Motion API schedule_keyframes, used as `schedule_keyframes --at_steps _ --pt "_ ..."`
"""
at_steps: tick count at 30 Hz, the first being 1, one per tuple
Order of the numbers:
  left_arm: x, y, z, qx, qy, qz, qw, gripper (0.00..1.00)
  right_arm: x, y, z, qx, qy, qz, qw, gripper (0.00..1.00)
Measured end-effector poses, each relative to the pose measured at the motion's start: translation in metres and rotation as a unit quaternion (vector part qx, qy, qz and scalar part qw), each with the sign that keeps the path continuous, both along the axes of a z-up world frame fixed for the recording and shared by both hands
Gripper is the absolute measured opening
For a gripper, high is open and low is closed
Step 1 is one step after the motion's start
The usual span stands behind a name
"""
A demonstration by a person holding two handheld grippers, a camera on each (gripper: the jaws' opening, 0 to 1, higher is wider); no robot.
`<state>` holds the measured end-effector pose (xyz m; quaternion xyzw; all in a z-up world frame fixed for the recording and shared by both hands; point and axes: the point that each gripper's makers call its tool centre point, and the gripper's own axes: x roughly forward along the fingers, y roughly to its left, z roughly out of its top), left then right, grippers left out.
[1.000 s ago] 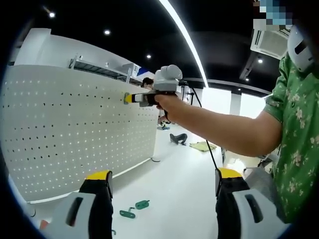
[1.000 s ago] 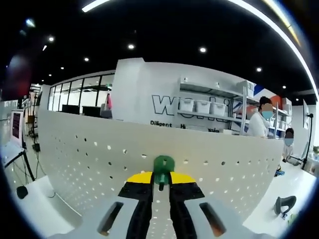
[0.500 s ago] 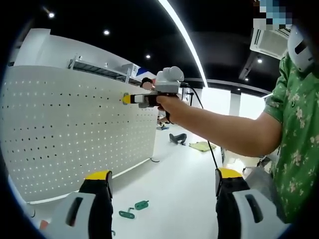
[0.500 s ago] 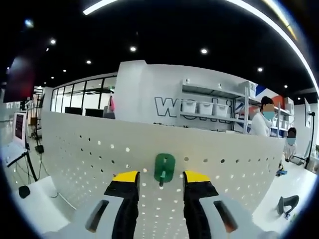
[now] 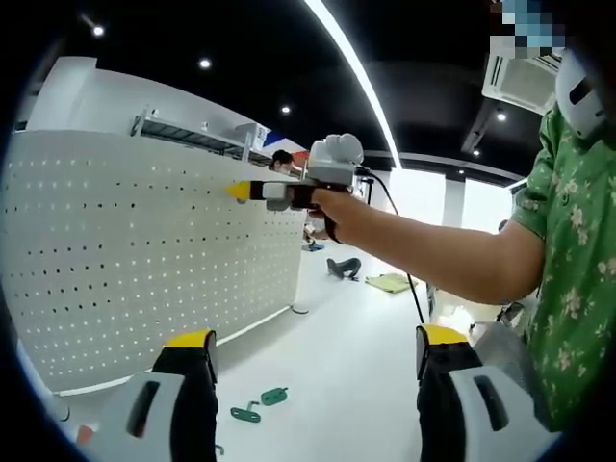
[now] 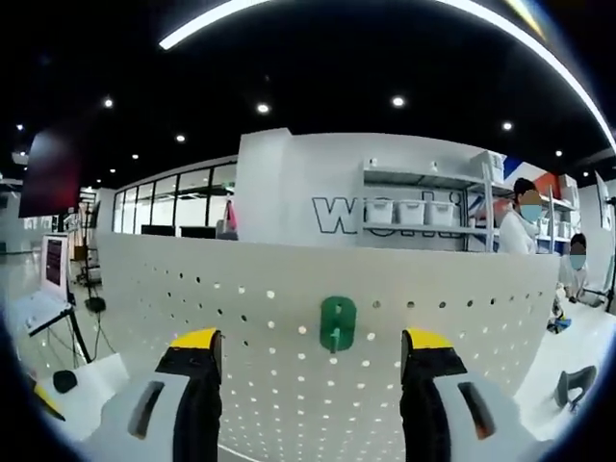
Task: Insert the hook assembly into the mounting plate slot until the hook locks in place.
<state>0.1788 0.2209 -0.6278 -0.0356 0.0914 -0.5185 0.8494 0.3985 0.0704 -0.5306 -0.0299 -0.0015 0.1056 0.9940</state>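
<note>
Right gripper: jaws spread wide and holding nothing, one on each side of the green hook, which hangs unsupported on the white pegboard. In the left gripper view the same gripper, at the end of the person's arm, sits just off the board face near its upper edge; the hook itself cannot be made out from that side.

Left gripper: jaws wide apart, empty, held low and well away from the board. Judgement: it is parked there so the board and the spare parts remain in view.

Hook placement: upright, flush against the board, apparently seated in the perforations. Because it holds with no grip on it, insertion looks complete; whether the catch has actually locked cannot be confirmed from these views.

Other items: two green hooks lie on the white tabletop below the board, near the left gripper.

Risk noted: an unlocked hook could drop if the board is knocked.
</note>
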Motion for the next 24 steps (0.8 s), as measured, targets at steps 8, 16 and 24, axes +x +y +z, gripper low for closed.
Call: schedule_keyframes --at_steps 8,16,24 --pt "-0.002 -0.001 0.001 0.001 -0.002 0.0 1.0 0.87 -0.011 0.0 0.002 0.0 -0.002 0.009 1.0 0.83" --pt "-0.004 0.0 0.004 0.001 -0.005 0.002 1.0 0.88 -0.026 0.001 -0.001 0.003 0.002 0.02 0.9998 0.83" --pt "-0.005 0.004 0.007 0.001 -0.009 0.007 0.9999 0.88 -0.04 -0.001 -0.005 0.009 0.007 0.027 0.9996 0.82"
